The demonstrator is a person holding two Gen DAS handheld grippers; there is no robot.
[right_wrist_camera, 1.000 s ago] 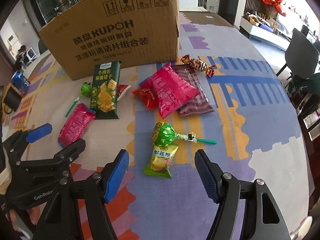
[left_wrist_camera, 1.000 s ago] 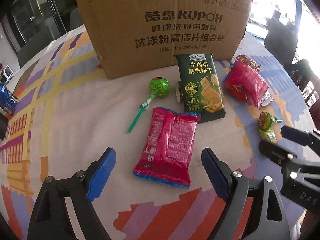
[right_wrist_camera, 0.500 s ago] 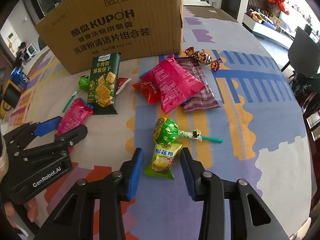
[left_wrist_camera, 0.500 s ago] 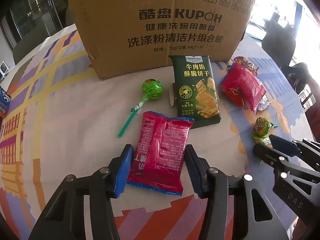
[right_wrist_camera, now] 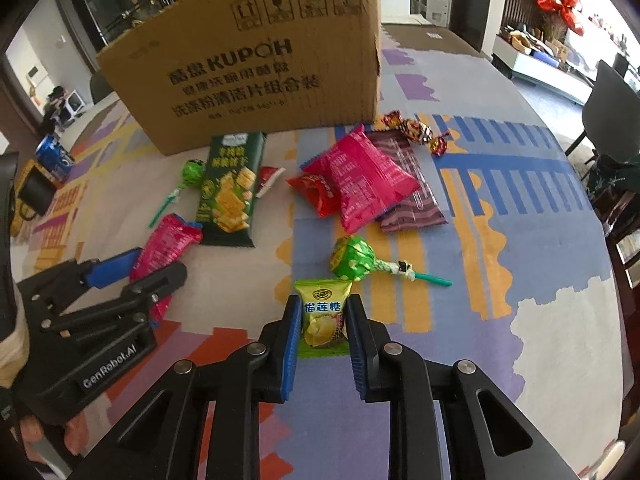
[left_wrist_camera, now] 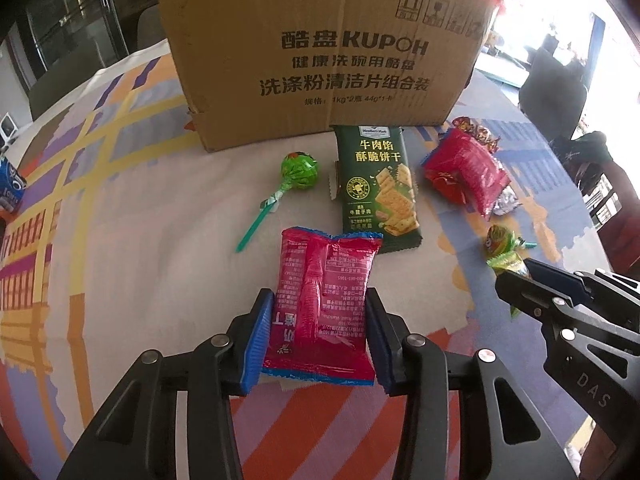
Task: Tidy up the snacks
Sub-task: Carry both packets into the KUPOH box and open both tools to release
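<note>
Crinkly pink foil, printed with small white text and sealed with a blue serrated edge at each end, makes up the pillow-shaped snack packet that lies flat on the desk with its patterned cloth, and the left claw has just been closing on it: the blue ribbed pads now press both long sides of its near half. The right claw has likewise just been closing, and its pads now squeeze the small yellow-green candy sachet with the durian picture, which rests on the cloth just in front of the green foil-wrapped lollipop with a teal stick. Both packets look very light and soft, I think, with air inside, so they will bend and puff under pressure rather than resist; the film is smooth and probably slippery, and the contents of the pink one may crumble if it is squeezed too hard. A hold across the middle of the body, not on the thin sealed edge, seems the safest, and the ribbed pads should help against sliding. Behind stands the large brown corrugated cardboard box, stiff and matt, where the snacks probably belong. Near it lie the dark green glossy cracker packet, flat and rectangular, and a second round green lollipop.
</note>
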